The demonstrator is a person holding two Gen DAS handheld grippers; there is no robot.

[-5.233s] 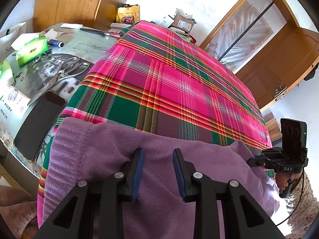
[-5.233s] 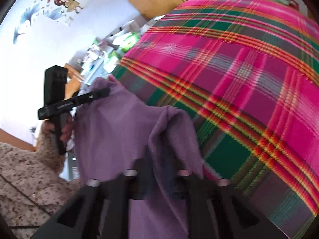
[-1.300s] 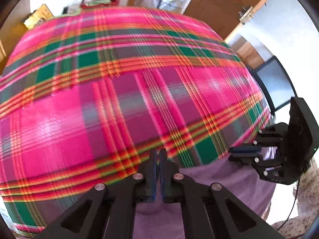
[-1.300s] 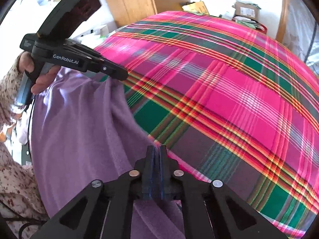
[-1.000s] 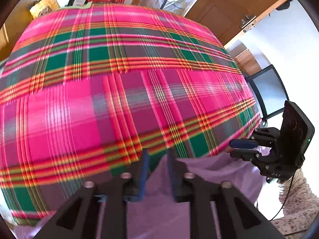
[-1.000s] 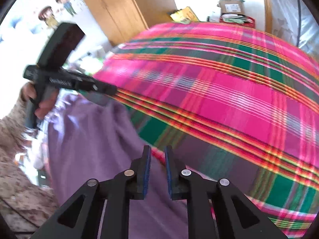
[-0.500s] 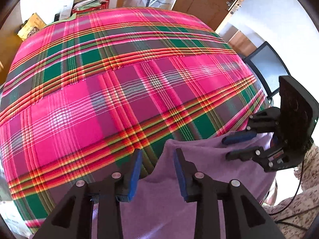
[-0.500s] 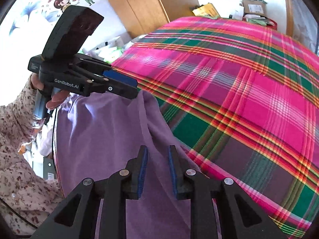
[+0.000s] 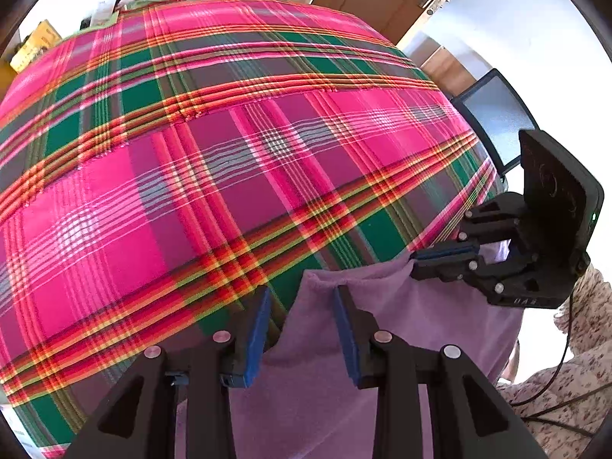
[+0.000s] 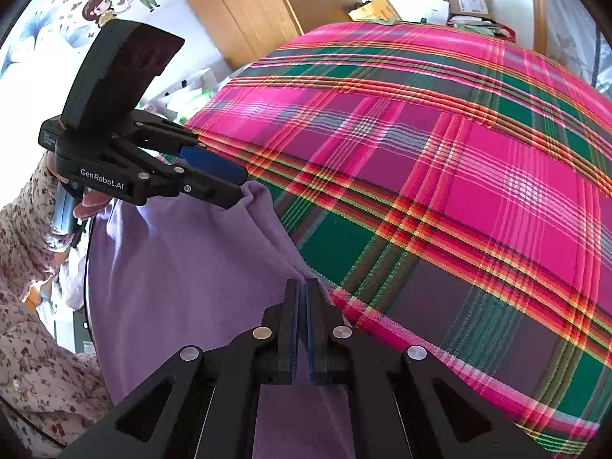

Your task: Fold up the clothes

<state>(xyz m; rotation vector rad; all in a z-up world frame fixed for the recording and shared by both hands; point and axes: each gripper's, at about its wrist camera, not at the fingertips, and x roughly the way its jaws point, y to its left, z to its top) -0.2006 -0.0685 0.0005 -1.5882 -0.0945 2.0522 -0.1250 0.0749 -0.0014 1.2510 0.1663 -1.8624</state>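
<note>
Barely started: purple garment (image 9: 382, 329) lies at near edge of plaid cloth (image 9: 229, 176), no finished fold visible. My right gripper (image 10: 302, 306) just pinched its edge; left gripper (image 9: 302, 317) spread, corner between, ungripped.

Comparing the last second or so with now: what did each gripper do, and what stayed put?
The left gripper had its jaws shut at the purple garment's far edge; they have opened and now straddle its corner without pressing. The right gripper opened, then its jaws have just been closing and are now shut on the garment's edge. The plaid cloth and the garment's place at its near edge stayed the same.
</note>
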